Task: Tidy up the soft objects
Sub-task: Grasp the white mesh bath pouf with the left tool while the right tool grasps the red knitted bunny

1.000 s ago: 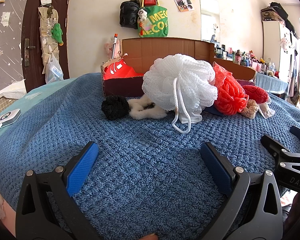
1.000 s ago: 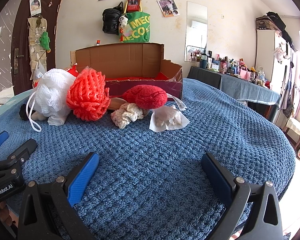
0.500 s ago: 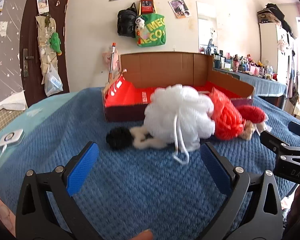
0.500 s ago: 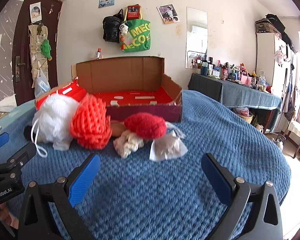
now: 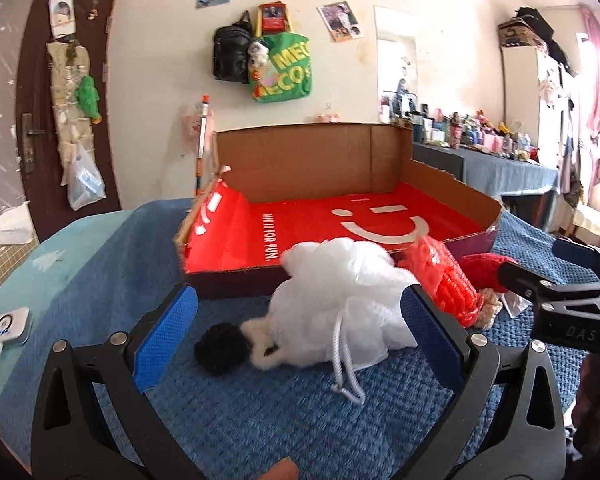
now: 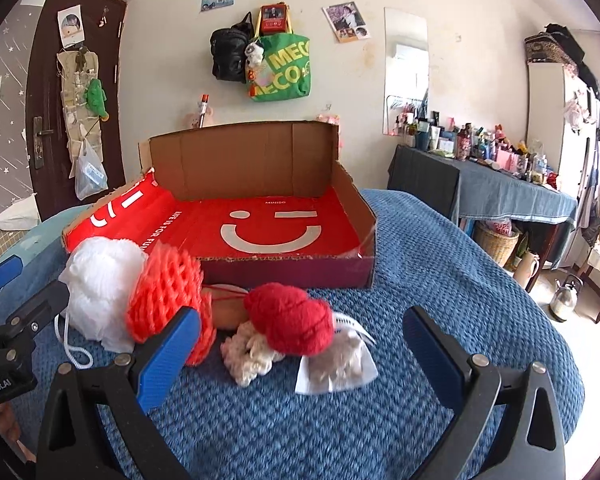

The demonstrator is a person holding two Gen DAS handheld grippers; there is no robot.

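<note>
White mesh pouf (image 5: pixel 336 300) sits between the wide-open blue pads of the left claw (image 5: pixel 298 342), not yet touched. Both claws have risen and tipped down over the last second: the box's red floor, hidden before, is now in view. Right claw (image 6: pixel 300 354), also wide, frames the red yarn ball (image 6: pixel 290 316). All the soft items lie in a row on the blue bed cover (image 6: pixel 440 280), against the near wall of the cardboard box (image 6: pixel 284 270), which is empty. Judgement: sorting not begun; left grasp likely next.
</note>
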